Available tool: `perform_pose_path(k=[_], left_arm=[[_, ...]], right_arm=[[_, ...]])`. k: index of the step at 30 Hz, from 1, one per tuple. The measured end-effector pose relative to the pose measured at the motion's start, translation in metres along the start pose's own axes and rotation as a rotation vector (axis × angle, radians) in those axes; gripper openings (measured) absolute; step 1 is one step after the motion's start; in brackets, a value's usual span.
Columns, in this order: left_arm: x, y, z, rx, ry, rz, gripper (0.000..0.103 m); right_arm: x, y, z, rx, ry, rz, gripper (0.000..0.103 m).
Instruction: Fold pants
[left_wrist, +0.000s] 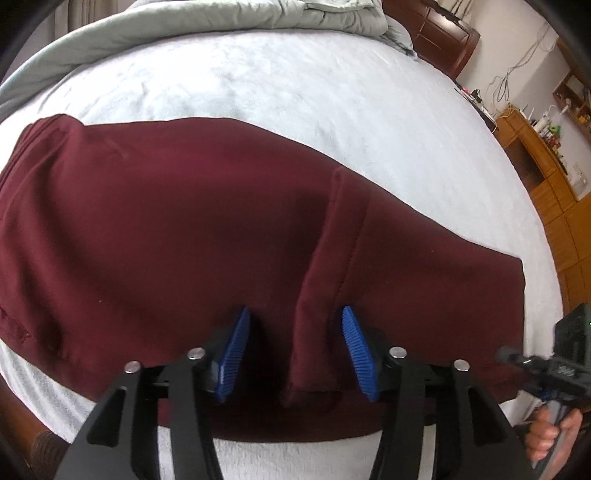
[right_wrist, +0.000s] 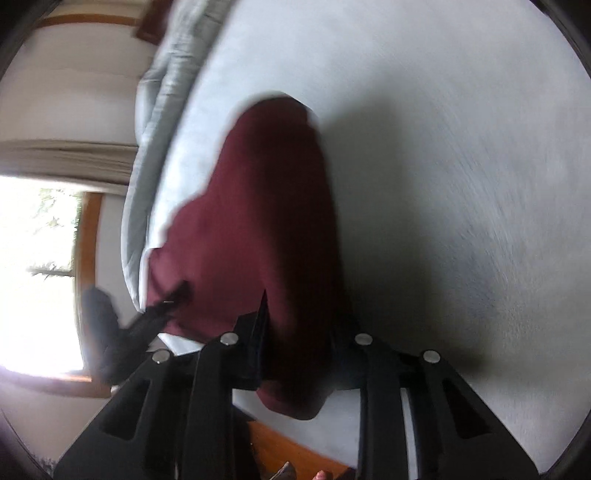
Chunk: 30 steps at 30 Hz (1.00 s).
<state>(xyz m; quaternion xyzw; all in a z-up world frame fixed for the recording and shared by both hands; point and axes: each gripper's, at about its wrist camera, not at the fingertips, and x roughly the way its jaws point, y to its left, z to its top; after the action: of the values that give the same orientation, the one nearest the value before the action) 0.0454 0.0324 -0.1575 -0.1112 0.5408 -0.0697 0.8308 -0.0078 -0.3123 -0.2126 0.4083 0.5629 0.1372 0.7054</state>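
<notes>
Left gripper fingers spread over pants fold; right gripper pinching pants, tilted sideways.

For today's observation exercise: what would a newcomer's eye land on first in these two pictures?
First, the maroon pants spread across the pale bed cover, filling the middle of the left wrist view. Next, the left gripper, its blue pads apart on either side of a raised fold. In the blurred right wrist view, the right gripper has a bunch of the same cloth between its fingers.
</notes>
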Motion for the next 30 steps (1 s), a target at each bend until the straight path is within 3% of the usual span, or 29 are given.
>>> perform_pose_path(k=[3,5,9,12,19,24,28,30], left_arm=[[-0.008,-0.001,0.002,0.016,0.001,0.009,0.055],[-0.015,-0.005,0.006,0.016,-0.005,0.031,0.055],[-0.048,-0.006,0.013,0.03,-0.095,0.068,0.054],[-0.06,-0.022,0.024,0.059,-0.129,-0.008,0.057],[-0.016,-0.059,0.038,0.127,-0.055,-0.08,0.057],[0.017,-0.06,0.033,0.187,-0.021,-0.031,0.057],[0.003,-0.058,0.035,0.159,-0.022,-0.045,0.056],[-0.006,-0.054,0.037,0.123,-0.039,-0.082,0.056]], right_arm=[[-0.006,-0.001,0.0,0.011,-0.009,0.047,0.038],[-0.017,0.013,-0.003,-0.057,-0.038,-0.047,0.047],[-0.043,0.056,-0.012,-0.271,-0.137,-0.305,0.048],[-0.05,0.096,-0.016,-0.425,-0.214,-0.394,0.048],[-0.011,0.117,0.011,-0.475,-0.187,-0.371,0.043],[0.022,0.09,0.03,-0.404,-0.127,-0.425,0.034],[0.012,0.088,0.03,-0.349,-0.154,-0.36,0.03],[0.002,0.093,0.025,-0.349,-0.173,-0.34,0.034]])
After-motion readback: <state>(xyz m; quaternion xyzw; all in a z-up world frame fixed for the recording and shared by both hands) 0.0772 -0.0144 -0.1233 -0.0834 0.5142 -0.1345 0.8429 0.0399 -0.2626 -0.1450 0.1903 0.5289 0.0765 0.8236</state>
